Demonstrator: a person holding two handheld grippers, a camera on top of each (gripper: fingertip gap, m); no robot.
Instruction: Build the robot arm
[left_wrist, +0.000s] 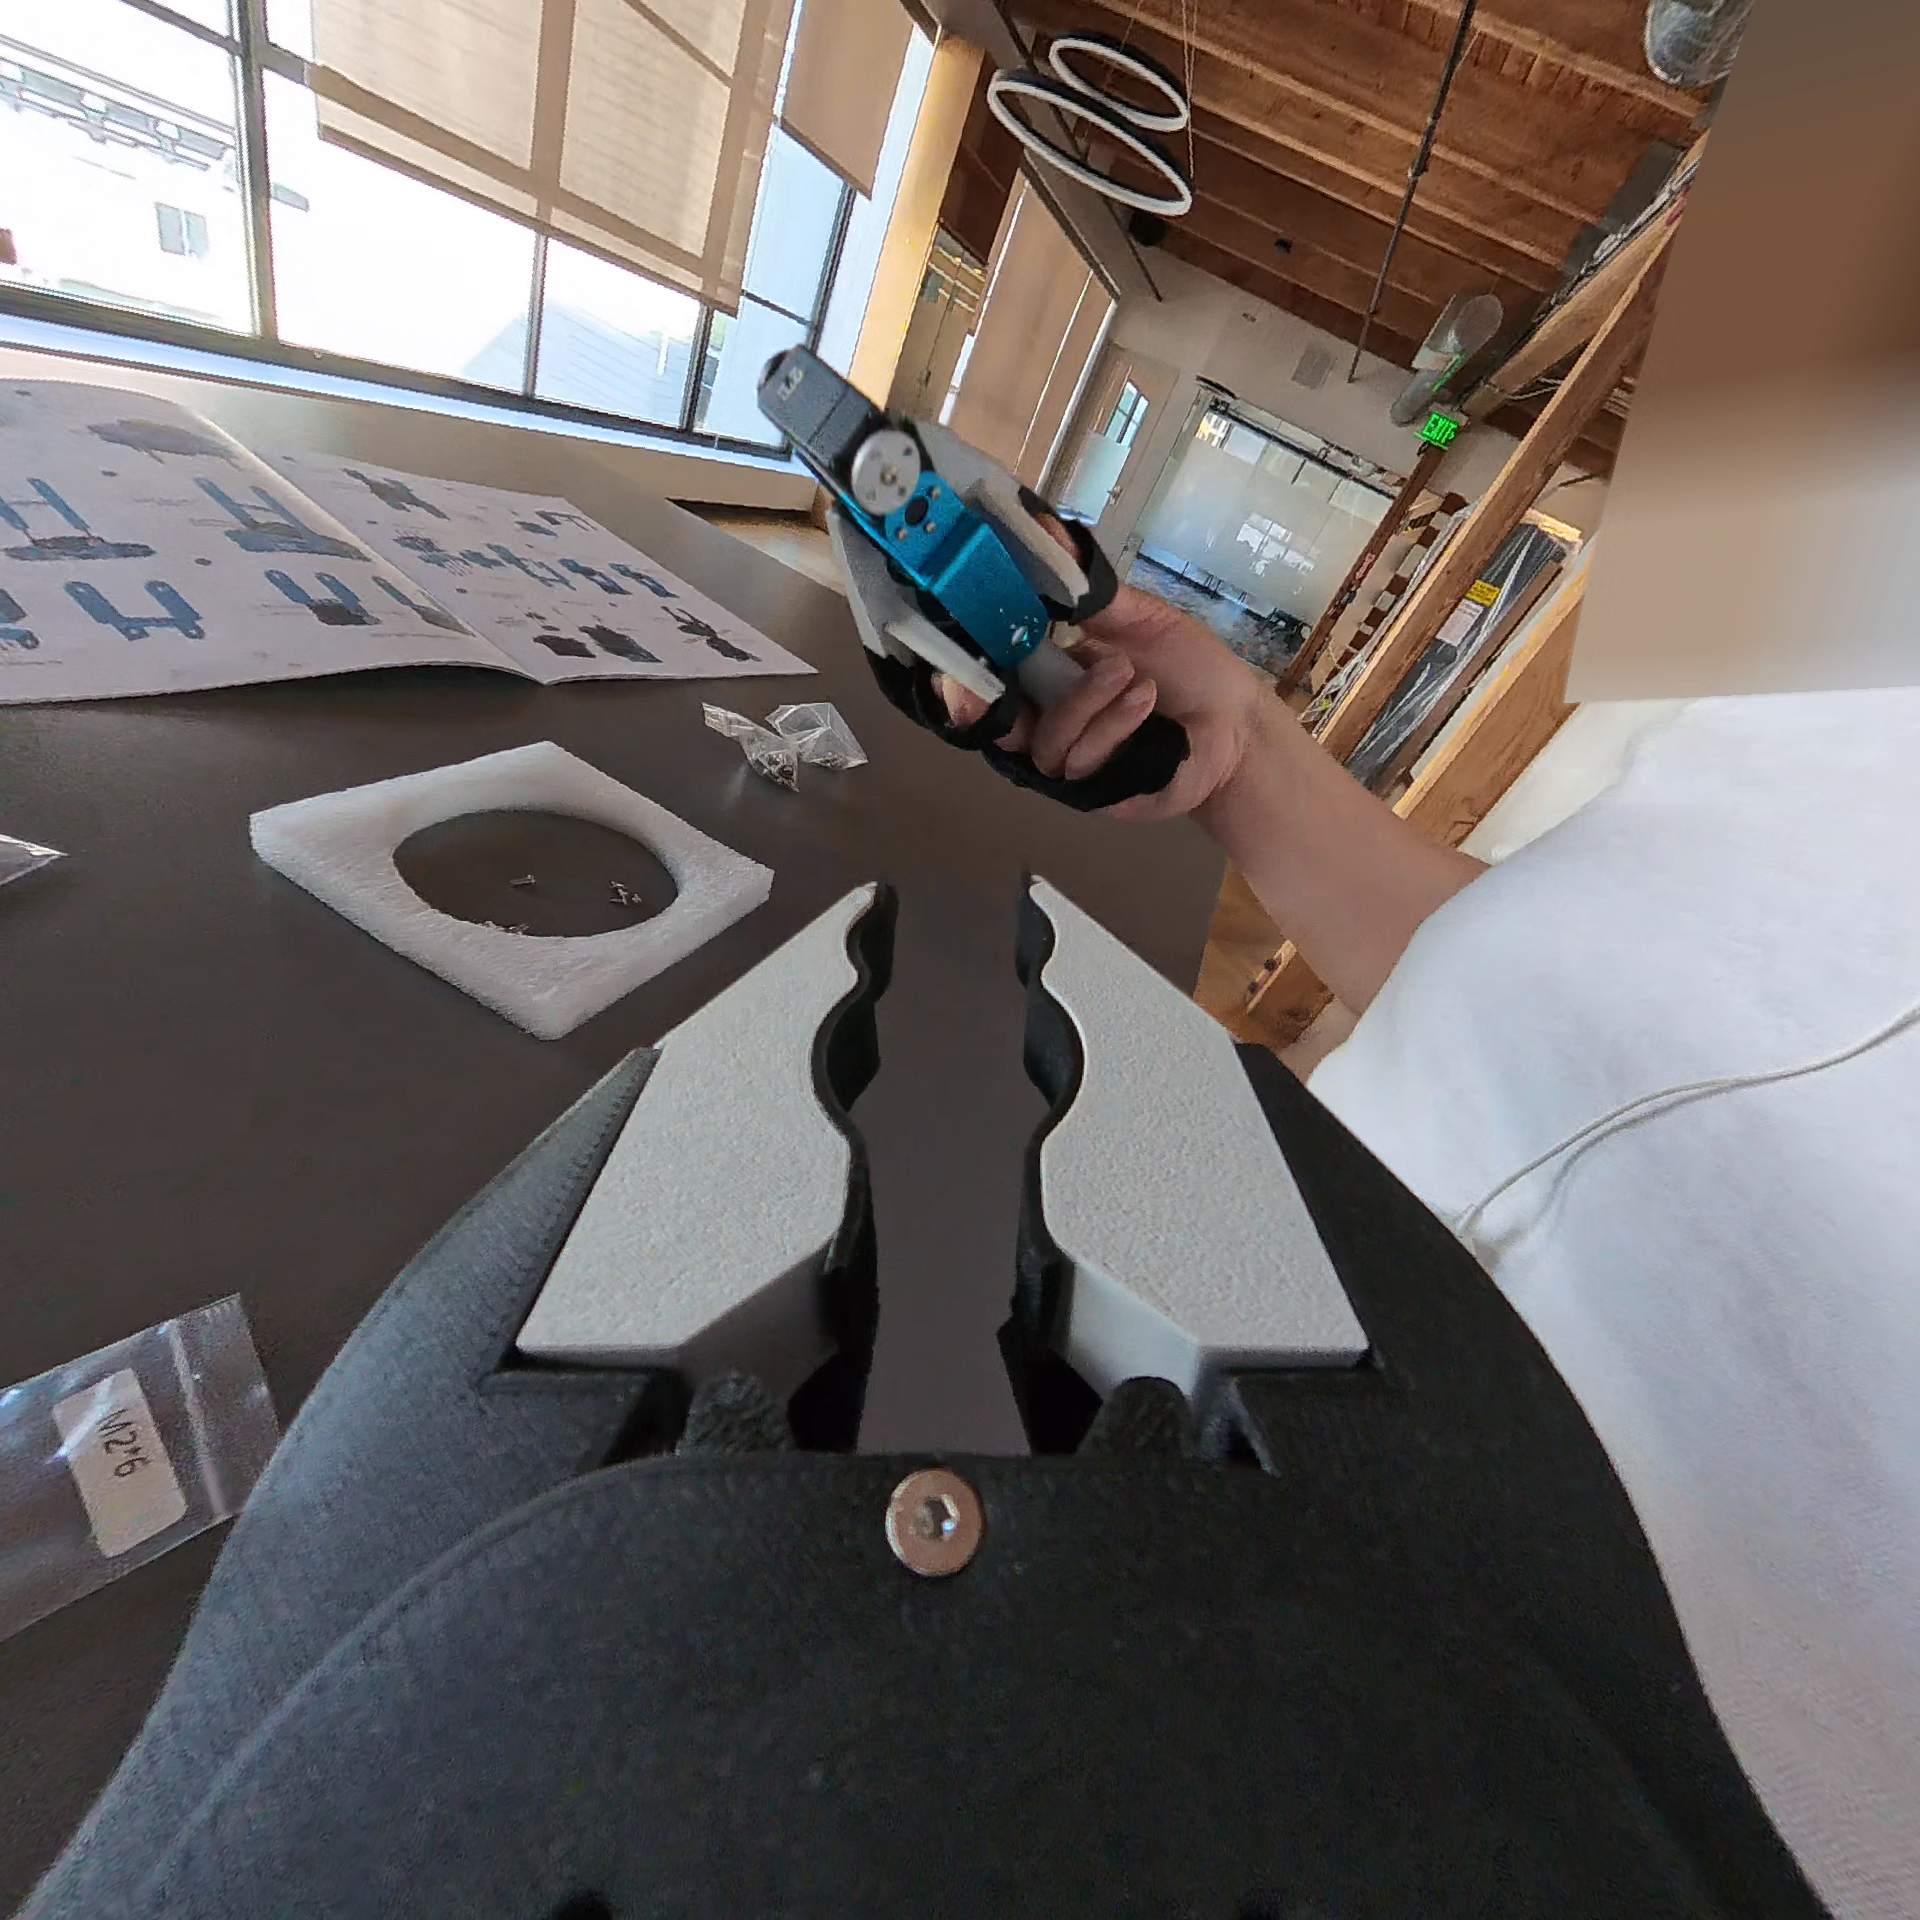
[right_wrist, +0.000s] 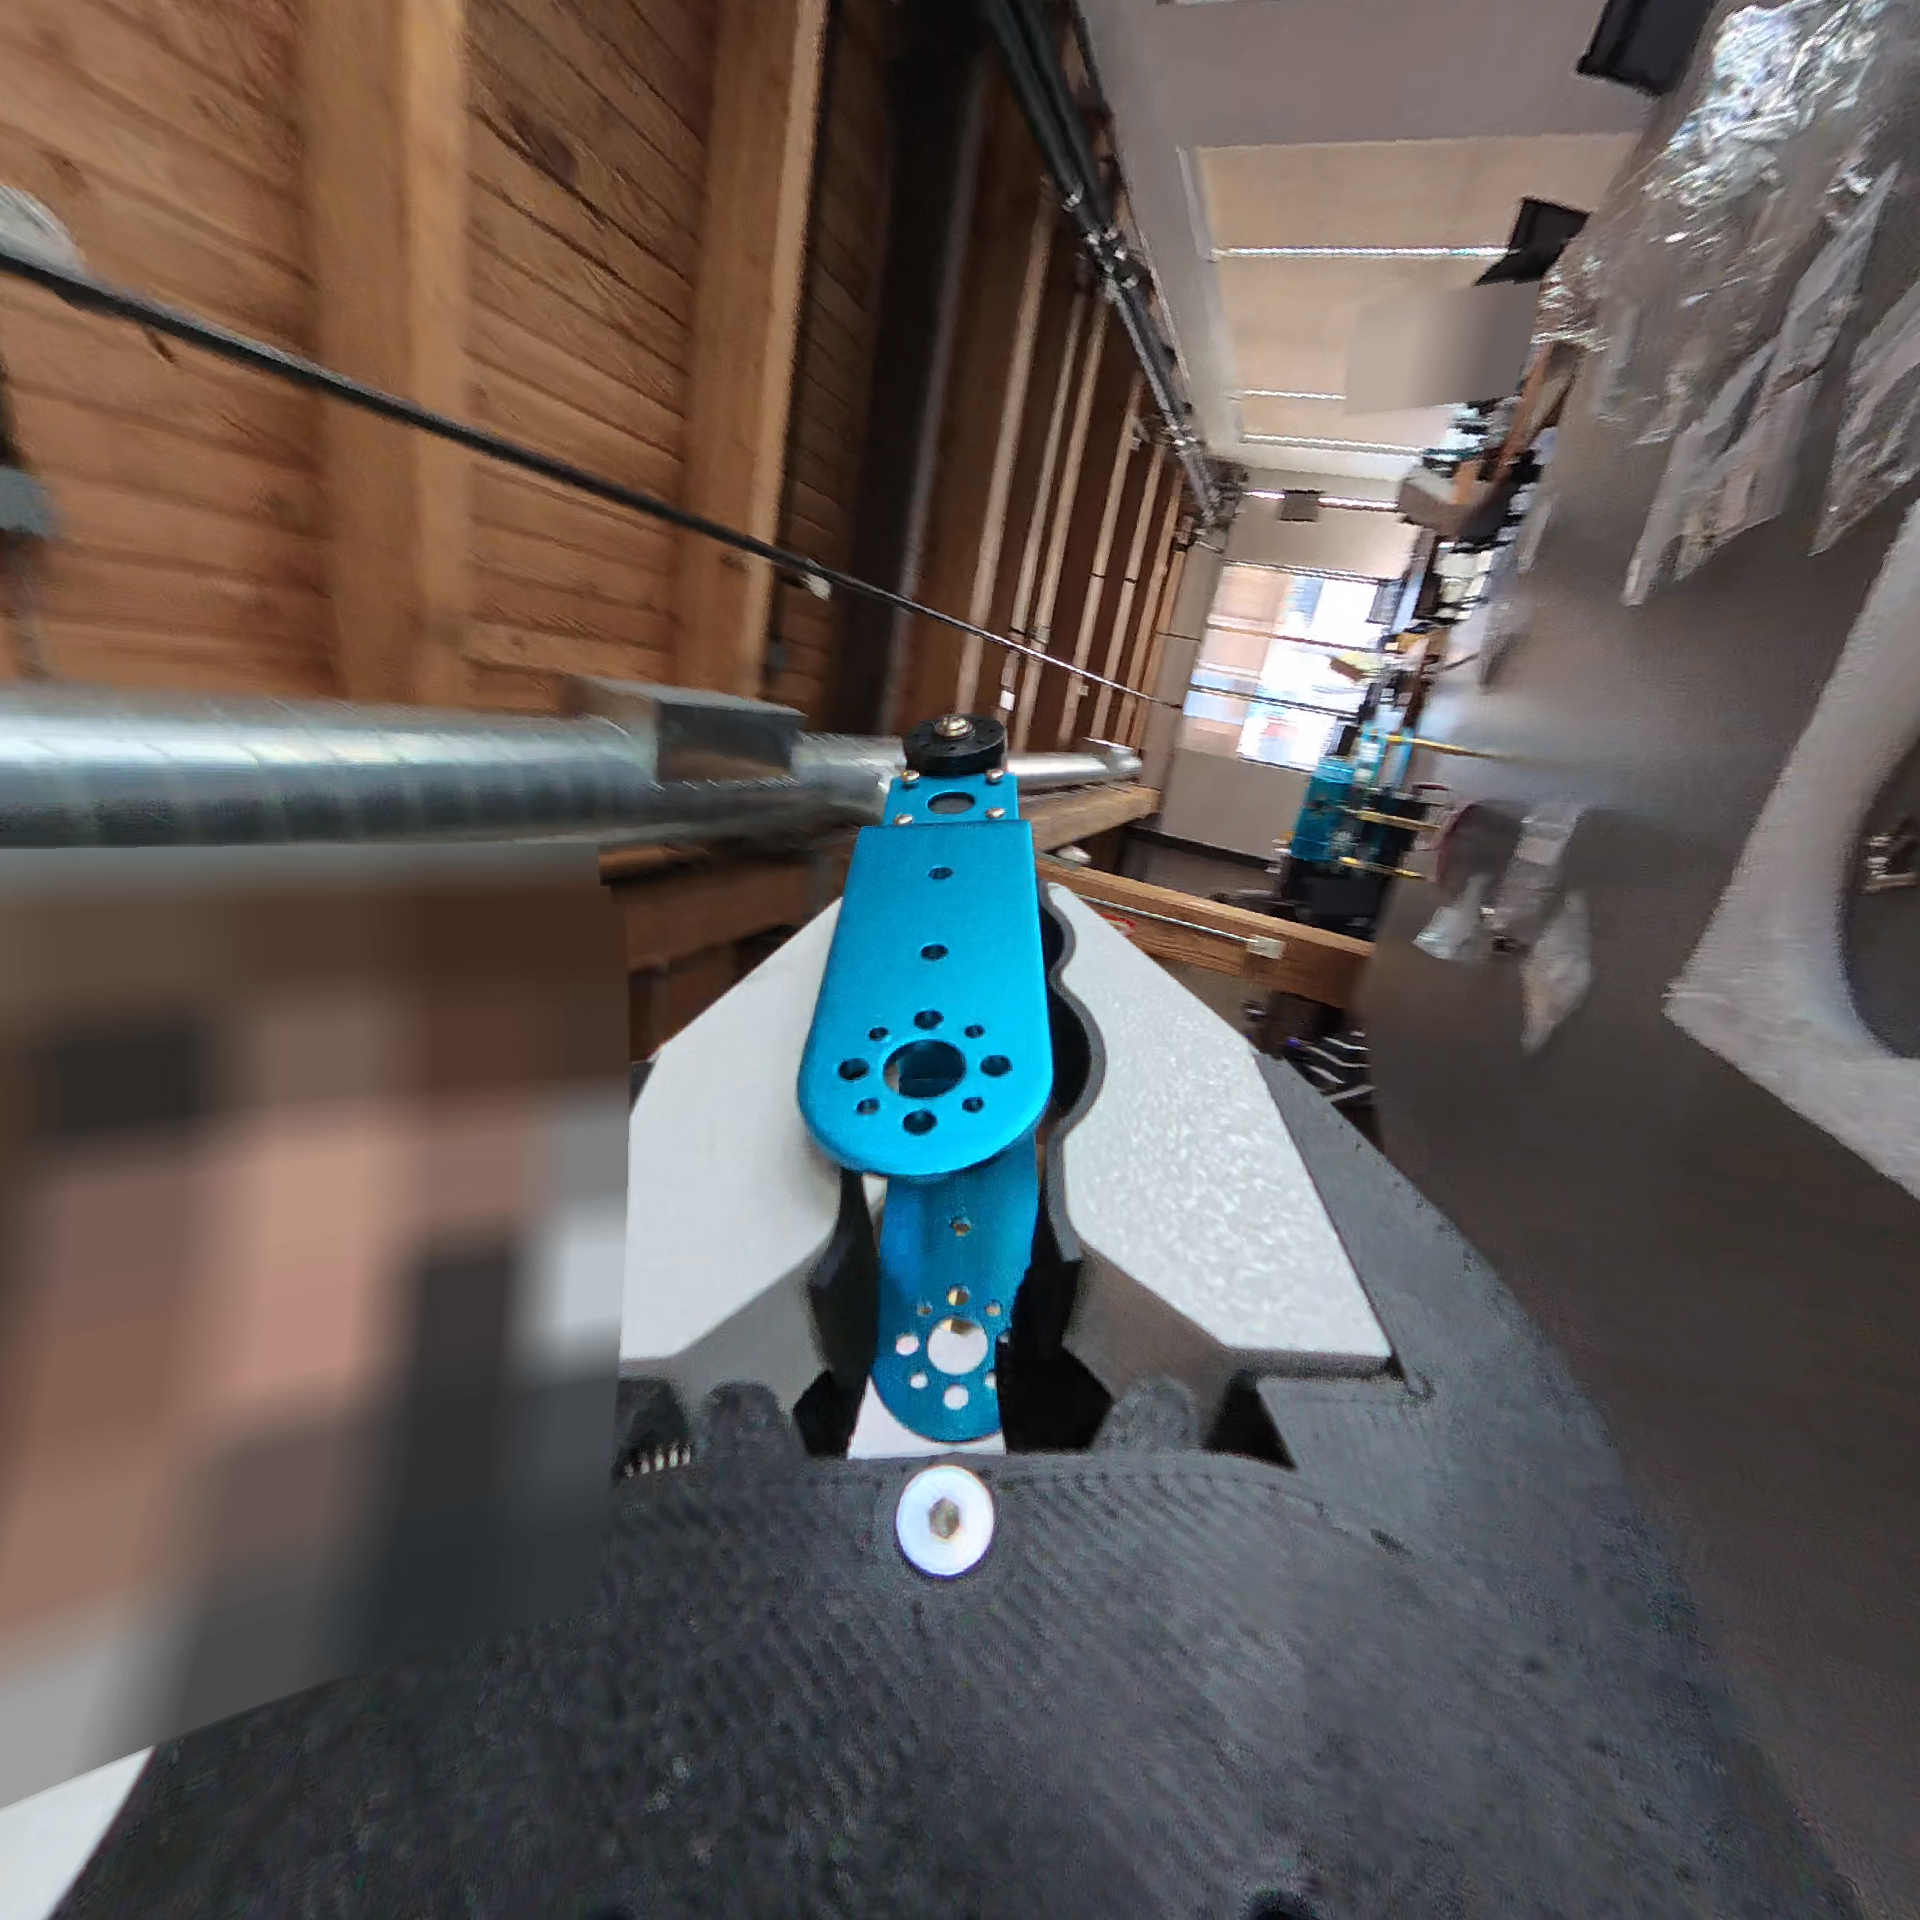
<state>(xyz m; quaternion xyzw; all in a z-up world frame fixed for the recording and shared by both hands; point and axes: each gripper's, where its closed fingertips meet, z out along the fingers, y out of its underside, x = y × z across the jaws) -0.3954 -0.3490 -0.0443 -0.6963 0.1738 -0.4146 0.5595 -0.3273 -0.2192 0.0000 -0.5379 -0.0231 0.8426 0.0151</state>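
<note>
1. The right hand-held gripper (right_wrist: 940, 1049) is clamped on a blue metal servo bracket assembly (right_wrist: 925, 997). In the left wrist view the same assembly (left_wrist: 925, 540) is held in the air above the far right part of the bench (left_wrist: 208, 1091).
2. The assembly's long axis runs along the gripper fingers. Its black end with a round horn (right_wrist: 948, 750) juts out past the fingertips, and its perforated blue plate lies over the gap between the fingers.
3. In the left wrist view the assembly tilts up and to the left, away from the person's hand (left_wrist: 1132, 717) that grips the tool.
4. The left hand-held gripper (left_wrist: 951, 914) holds nothing. Its fingers stand a narrow gap apart, low over the bench near the right edge.
5. The bench top is dark and matte. On it lie:
   - an open instruction booklet (left_wrist: 312, 551) at the far left;
   - a white foam square (left_wrist: 520, 894) with a round cut-out, a few small screws (left_wrist: 618, 891) inside it;
   - small clear bags (left_wrist: 790, 738) beyond the foam;
   - a labelled clear bag (left_wrist: 125, 1455) at the near left.
6. The room has large windows (left_wrist: 395, 260) behind the bench, a timber ceiling and ring lights (left_wrist: 1101, 125).
7. The bench's right edge drops to a wooden floor. Open air surrounds the raised assembly.
</note>
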